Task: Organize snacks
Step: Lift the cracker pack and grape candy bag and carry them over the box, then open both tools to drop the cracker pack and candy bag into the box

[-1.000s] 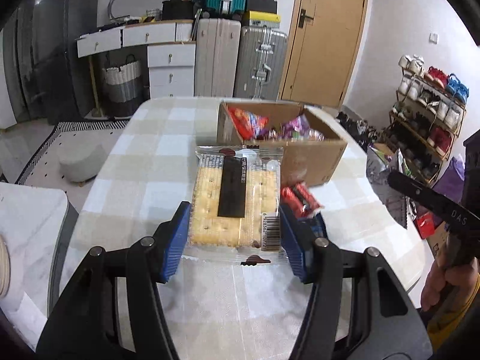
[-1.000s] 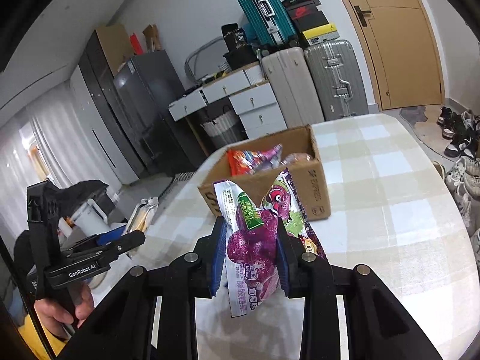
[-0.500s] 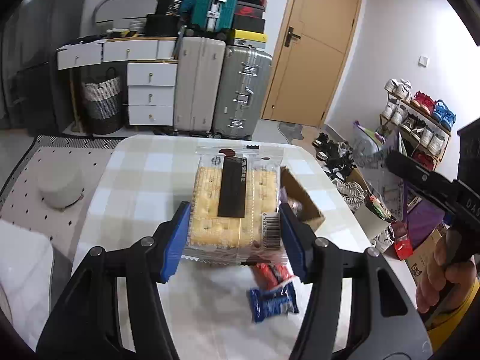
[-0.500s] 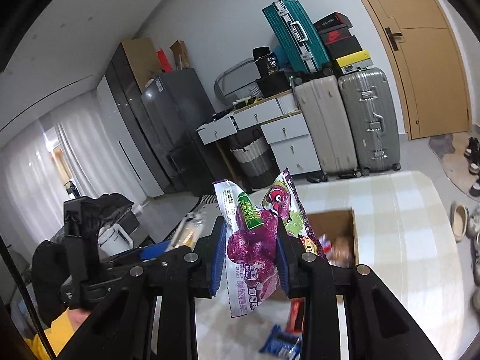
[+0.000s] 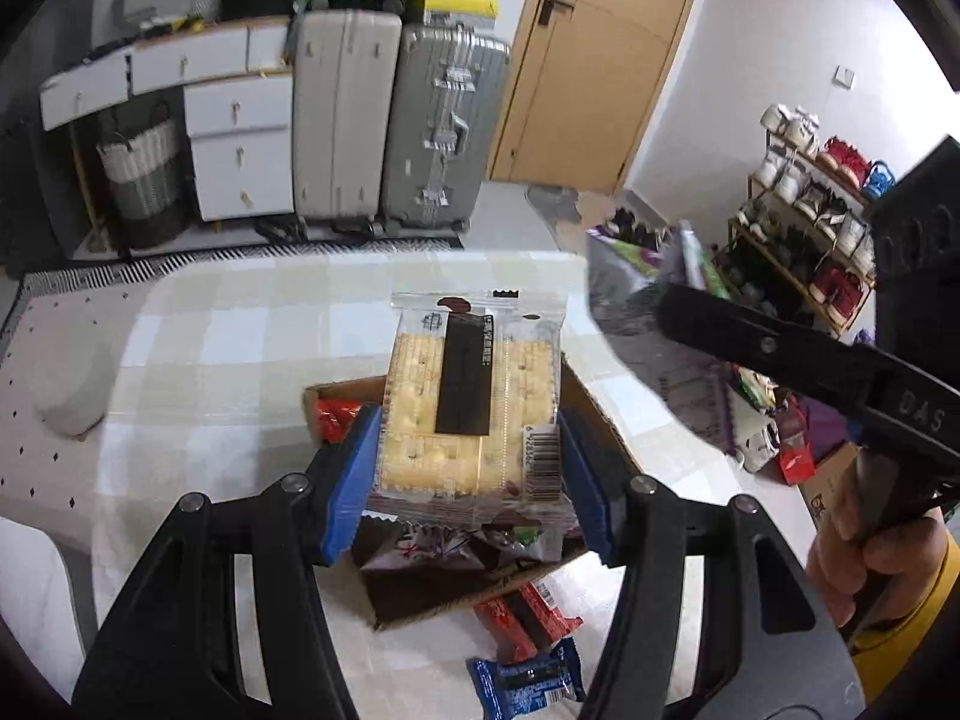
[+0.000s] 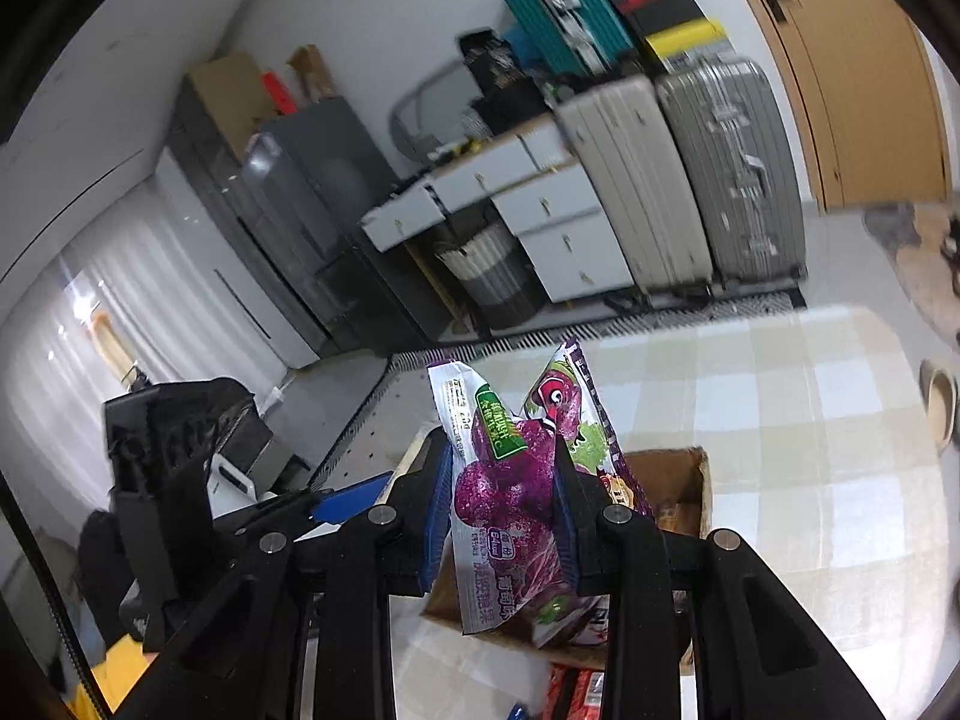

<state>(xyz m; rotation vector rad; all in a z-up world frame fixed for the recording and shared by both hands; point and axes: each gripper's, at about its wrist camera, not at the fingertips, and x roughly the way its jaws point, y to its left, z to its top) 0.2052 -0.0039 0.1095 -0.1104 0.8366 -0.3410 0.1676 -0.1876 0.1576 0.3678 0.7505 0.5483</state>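
Observation:
My left gripper (image 5: 471,474) is shut on a clear pack of yellow crackers (image 5: 474,405) with a black label, held above the open cardboard box (image 5: 594,402). The box holds red and purple snack packs. My right gripper (image 6: 501,516) is shut on a purple grape candy bag (image 6: 516,504), held above the same box (image 6: 690,480). The right gripper and its bag also show in the left wrist view (image 5: 798,360), to the right of the box. A red snack pack (image 5: 528,615) and a blue one (image 5: 525,678) lie on the table by the box's near side.
The box stands on a table with a checked cloth (image 5: 240,360). Suitcases (image 5: 396,120) and white drawers (image 5: 234,120) stand against the far wall. A shoe rack (image 5: 810,216) is at the right. A grey stool (image 5: 72,384) sits on the floor at the left.
Both grippers have risen and moved forward over the box with their packs still held. The box now lies beneath them, and the loose red and blue packs show near the lower edge.

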